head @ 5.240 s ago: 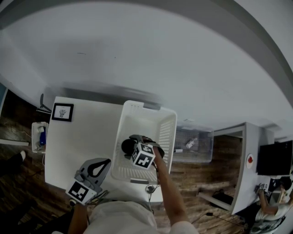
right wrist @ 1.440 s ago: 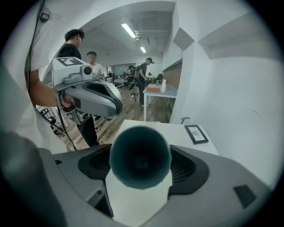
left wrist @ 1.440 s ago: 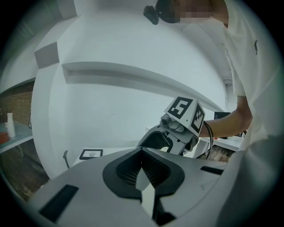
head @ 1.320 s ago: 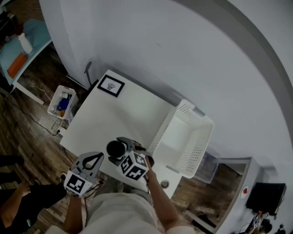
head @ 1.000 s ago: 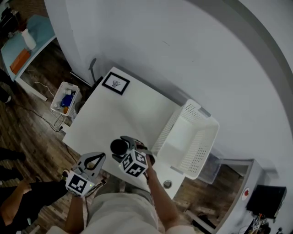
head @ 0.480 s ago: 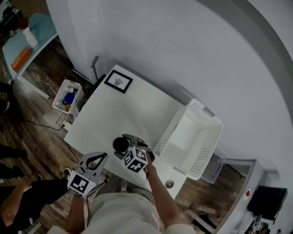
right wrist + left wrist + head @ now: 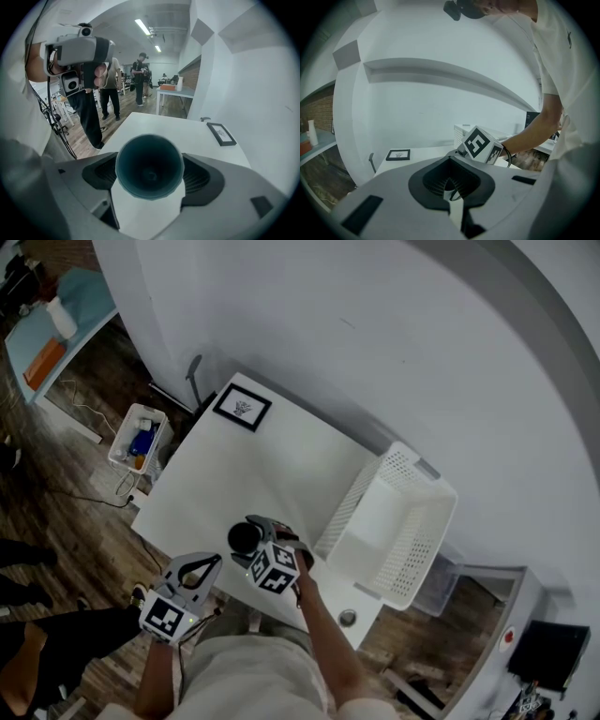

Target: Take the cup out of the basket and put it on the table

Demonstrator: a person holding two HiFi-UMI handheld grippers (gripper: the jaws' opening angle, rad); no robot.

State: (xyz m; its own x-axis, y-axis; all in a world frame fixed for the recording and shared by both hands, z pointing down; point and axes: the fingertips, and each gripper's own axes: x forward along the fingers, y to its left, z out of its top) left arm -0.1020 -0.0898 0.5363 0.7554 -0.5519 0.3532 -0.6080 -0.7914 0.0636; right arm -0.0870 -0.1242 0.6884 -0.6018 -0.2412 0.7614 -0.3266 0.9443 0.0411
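A dark teal cup [image 7: 149,166] sits between the jaws of my right gripper [image 7: 150,174], which is shut on it, its open mouth facing the camera. In the head view the cup [image 7: 244,538] hangs over the white table [image 7: 225,474] near its front edge, left of the white basket [image 7: 412,538], with the right gripper's [image 7: 255,547] marker cube just behind it. Whether the cup touches the table I cannot tell. My left gripper [image 7: 190,570] is held off the table's front left corner, shut and empty; in its own view the left gripper [image 7: 451,179] faces the right one's cube.
A black-framed picture [image 7: 242,409] lies at the table's far corner. The basket looks empty. A white bin [image 7: 134,442] with blue items stands on the floor at the left. A clear box [image 7: 433,579] sits beyond the basket. People [image 7: 140,77] stand past the table.
Five seconds ago the cup was held inside the basket; it is now out, left of it over the table. In the last second it has barely moved.
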